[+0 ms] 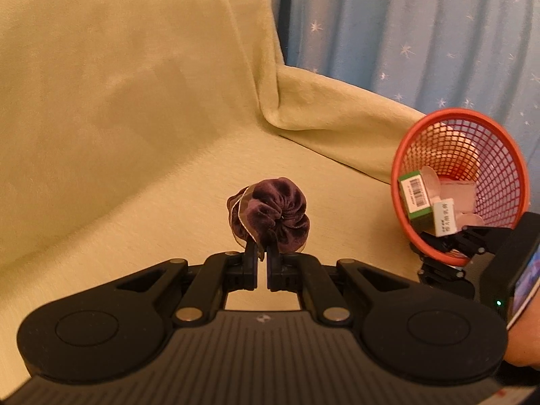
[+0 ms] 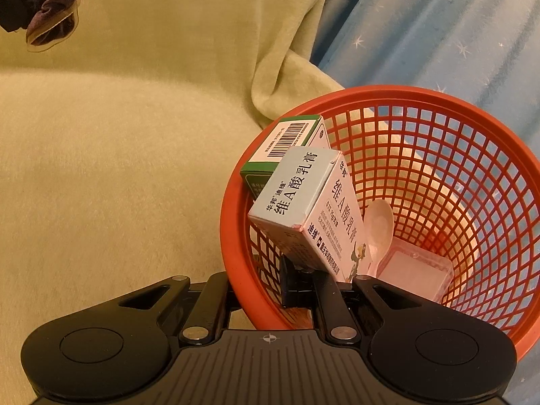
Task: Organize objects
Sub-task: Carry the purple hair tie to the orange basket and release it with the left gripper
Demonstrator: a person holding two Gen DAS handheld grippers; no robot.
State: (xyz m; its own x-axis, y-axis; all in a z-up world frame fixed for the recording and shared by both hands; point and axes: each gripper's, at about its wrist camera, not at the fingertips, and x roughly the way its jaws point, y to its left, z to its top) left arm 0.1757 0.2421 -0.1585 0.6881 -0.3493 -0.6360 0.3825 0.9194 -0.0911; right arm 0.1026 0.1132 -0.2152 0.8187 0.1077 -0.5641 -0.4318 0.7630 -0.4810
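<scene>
Your left gripper [image 1: 262,248] has its fingers drawn narrow, pinching the lower edge of a dark purple velvet scrunchie [image 1: 270,216], which is held up above the seat of the yellow-green covered sofa [image 1: 135,101]. The left view shows that pinch plainly; the right view catches only the scrunchie [image 2: 50,6] at the far upper left corner, against the sofa back.

Your right gripper [image 2: 297,283] is clamped on the near rim of the red mesh basket [image 2: 455,175], tipped so its mouth faces the camera. One finger lies inside the rim, the other outside. From the left view the basket [image 1: 503,155] appears off to the right, held clear of the cushion beside the sofa arm, with your right gripper [image 1: 449,249] under its lower rim.

Only the right view reads the contents well: a green box with a barcode [image 2: 287,141], a pale blue box with Chinese print [image 2: 303,202] leaning over it, a clear plastic spoon [image 2: 379,226], and a clear plastic case [image 2: 415,270] near the bottom. Blue star-patterned curtain [image 1: 405,33] hangs behind.
</scene>
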